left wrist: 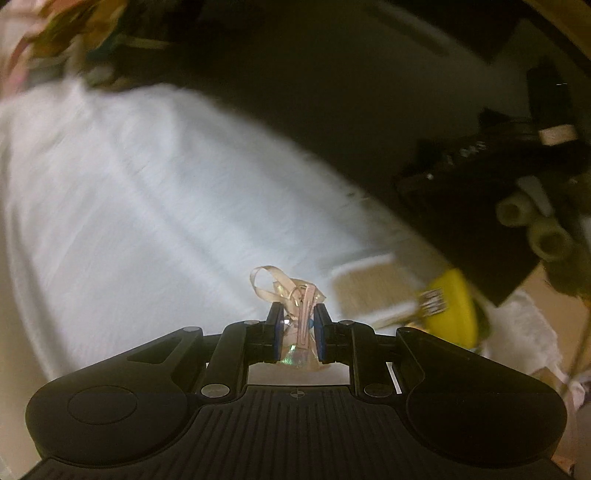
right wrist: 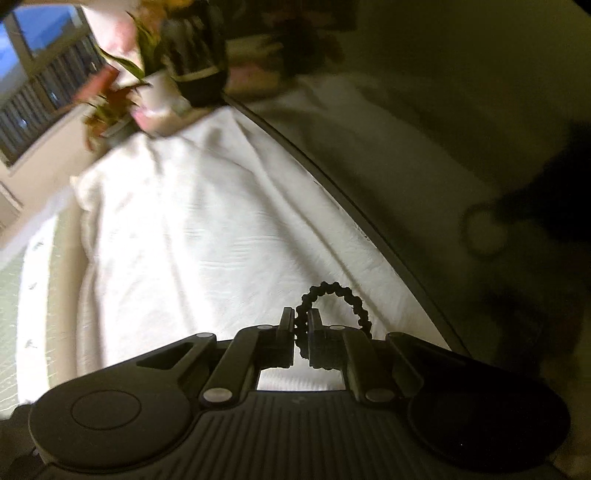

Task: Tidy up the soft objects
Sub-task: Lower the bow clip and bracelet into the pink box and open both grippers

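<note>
My left gripper (left wrist: 298, 314) is shut on a small beige ribbon bow hair clip (left wrist: 291, 295), held above a white cloth (left wrist: 147, 192). A loop of ribbon sticks up past the fingertips. My right gripper (right wrist: 301, 321) is shut on a black braided hair tie (right wrist: 334, 295), whose loop arcs up and to the right of the fingers, above the white cloth (right wrist: 207, 221). Both views are motion-blurred.
A yellow object (left wrist: 452, 310) lies at the right beside a black box (left wrist: 472, 206) with pale tubes. Flowers (left wrist: 70, 29) stand at the far end of the cloth; they also show in the right wrist view (right wrist: 122, 81). A dark curved edge (right wrist: 332, 177) borders the cloth on the right.
</note>
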The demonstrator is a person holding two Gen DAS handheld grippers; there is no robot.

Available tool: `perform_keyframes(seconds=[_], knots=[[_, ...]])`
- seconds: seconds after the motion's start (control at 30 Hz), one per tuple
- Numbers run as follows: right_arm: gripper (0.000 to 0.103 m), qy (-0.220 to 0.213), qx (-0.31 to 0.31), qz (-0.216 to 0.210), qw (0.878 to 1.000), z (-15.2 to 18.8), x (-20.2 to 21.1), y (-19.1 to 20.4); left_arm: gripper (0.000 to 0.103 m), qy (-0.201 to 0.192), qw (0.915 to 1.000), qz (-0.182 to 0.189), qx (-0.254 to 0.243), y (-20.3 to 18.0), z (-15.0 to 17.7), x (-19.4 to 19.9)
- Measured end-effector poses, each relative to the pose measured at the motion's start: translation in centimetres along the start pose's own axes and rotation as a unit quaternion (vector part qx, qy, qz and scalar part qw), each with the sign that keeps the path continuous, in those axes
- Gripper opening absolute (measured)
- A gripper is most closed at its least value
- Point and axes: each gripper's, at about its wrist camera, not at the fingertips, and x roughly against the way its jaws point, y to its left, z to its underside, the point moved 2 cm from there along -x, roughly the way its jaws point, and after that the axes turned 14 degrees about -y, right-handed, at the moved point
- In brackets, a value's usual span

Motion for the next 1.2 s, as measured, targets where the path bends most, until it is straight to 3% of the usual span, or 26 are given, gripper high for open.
perform_keyframes(seconds=[0.17,0.27,0.37,0.47,0.57,0.7,0.77,0.8,0.87,0.93,0.97,1.0,1.07,1.1,1.2], knots=[[0.007,-0.050,0.004,0.017,0.999,2.1,10.6,-1.0,0.020,-0.029,0.9974,0.047,-0.047,-6.0,-2.7,0.0],[0.007,-0.079,0.002,0.056,0.995,4.5,17.2,-2.7,0.020,-0.032,0.9919,0.101,-0.070,-11.1,-2.8,-0.3],[0.007,-0.105,-0.016,0.113,0.988,7.7,23.6,-5.9,0.020,-0.014,0.9810,0.169,-0.094,-17.5,-1.6,-1.1],[0.007,-0.122,-0.057,0.182,0.974,11.5,29.4,-9.8,0.020,0.016,0.9622,0.246,-0.116,-24.0,0.7,-1.6],[0.007,-0.122,-0.117,0.245,0.955,16.0,34.1,-14.0,0.020,0.054,0.9379,0.318,-0.128,-30.0,3.5,-2.0],[0.007,-0.111,-0.185,0.294,0.931,21.6,37.3,-18.2,0.020,0.103,0.9042,0.394,-0.129,-36.8,7.3,-2.7],[0.011,-0.108,-0.225,0.300,0.921,24.3,37.7,-20.2,0.022,0.141,0.8925,0.413,-0.115,-39.4,9.6,-3.9],[0.021,-0.101,-0.247,0.305,0.914,25.7,37.5,-20.9,0.022,0.168,0.8910,0.405,-0.118,-40.6,11.0,-4.9],[0.034,-0.090,-0.285,0.317,0.900,28.3,37.2,-22.0,0.022,0.197,0.8908,0.371,-0.173,-42.9,14.2,-6.4],[0.037,-0.086,-0.297,0.317,0.896,31.3,37.7,-21.7,0.022,0.183,0.8835,0.359,-0.239,-44.1,16.9,-6.6],[0.039,-0.082,-0.303,0.314,0.896,32.7,37.7,-21.7,0.022,0.181,0.8814,0.361,-0.246,-44.2,17.8,-6.7],[0.039,-0.075,-0.311,0.315,0.893,33.8,37.5,-21.7,0.022,0.185,0.8840,0.373,-0.213,-44.0,18.0,-6.9],[0.040,-0.067,-0.320,0.320,0.889,35.0,36.8,-21.4,0.022,0.186,0.8968,0.389,-0.099,-42.8,16.9,-7.4],[0.041,-0.066,-0.319,0.322,0.889,35.6,36.8,-21.2,0.022,0.173,0.9025,0.387,-0.074,-42.1,16.2,-7.1],[0.049,-0.065,-0.286,0.342,0.893,36.5,36.1,-19.6,0.022,0.106,0.9142,0.374,-0.115,-39.9,13.9,-4.9]])
